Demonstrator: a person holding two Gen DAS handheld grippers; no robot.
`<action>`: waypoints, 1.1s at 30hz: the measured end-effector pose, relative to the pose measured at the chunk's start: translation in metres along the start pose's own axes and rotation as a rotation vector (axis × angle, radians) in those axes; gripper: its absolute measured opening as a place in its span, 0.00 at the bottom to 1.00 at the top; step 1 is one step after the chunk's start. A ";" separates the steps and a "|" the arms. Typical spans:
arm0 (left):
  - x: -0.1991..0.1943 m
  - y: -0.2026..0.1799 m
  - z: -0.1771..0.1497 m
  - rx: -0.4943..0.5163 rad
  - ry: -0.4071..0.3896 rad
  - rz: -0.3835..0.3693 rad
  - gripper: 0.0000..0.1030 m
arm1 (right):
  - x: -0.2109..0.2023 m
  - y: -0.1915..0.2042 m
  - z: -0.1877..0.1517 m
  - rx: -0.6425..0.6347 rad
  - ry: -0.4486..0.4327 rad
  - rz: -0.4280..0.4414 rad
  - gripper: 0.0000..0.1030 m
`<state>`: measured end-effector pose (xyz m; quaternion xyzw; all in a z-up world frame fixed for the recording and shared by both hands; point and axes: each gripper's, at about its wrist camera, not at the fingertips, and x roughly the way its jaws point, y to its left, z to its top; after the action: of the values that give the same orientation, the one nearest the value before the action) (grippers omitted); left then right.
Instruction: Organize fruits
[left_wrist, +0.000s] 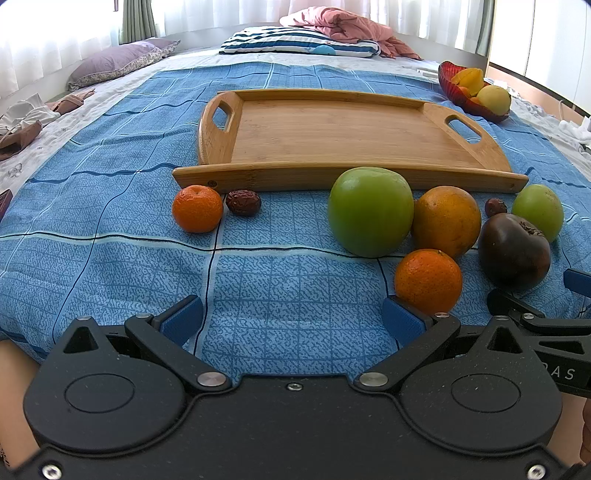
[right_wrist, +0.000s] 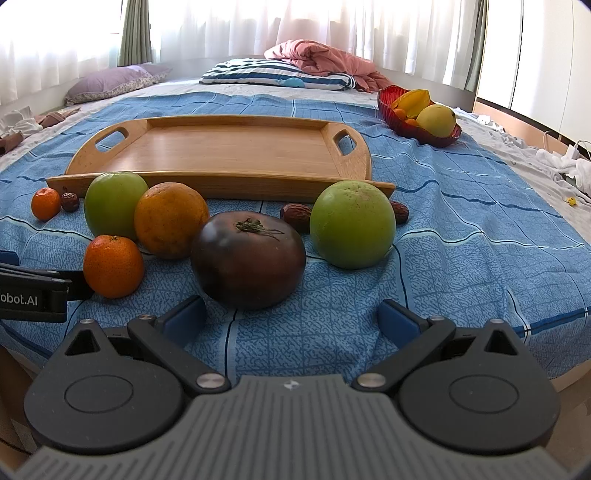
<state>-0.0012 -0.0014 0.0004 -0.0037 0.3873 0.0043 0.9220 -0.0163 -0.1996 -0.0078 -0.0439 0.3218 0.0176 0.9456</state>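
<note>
Fruits (right_wrist: 247, 258) before tray (right_wrist: 221, 155), bowl (right_wrist: 424, 133) behind right, on bedspread (right_wrist: 461, 258)

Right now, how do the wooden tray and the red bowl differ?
The wooden tray is flat, broad and holds no fruit; the red bowl is deep, smaller and holds yellow and orange fruit. The tray lies just behind the loose fruit row; the bowl sits farther back, to the right. The tray has cut-out handles; the bowl shows none. Both rest on the blue bedspread.

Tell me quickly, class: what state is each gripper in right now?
Left gripper: open, fingers spread, holding nothing; a small orange sits by its right finger.
Right gripper: open, empty, facing the dark tomato.
</note>
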 end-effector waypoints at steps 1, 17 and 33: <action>0.000 0.000 0.000 0.000 0.000 0.000 1.00 | 0.000 0.000 0.000 0.000 0.000 0.000 1.00; 0.000 0.000 0.000 0.001 0.000 0.000 1.00 | 0.001 0.001 -0.001 -0.001 -0.001 -0.001 1.00; 0.000 0.000 0.000 0.001 -0.001 0.000 1.00 | -0.001 -0.001 0.002 -0.006 -0.003 -0.003 1.00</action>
<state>-0.0014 -0.0015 0.0004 -0.0034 0.3870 0.0044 0.9221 -0.0162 -0.2000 -0.0059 -0.0473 0.3204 0.0174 0.9460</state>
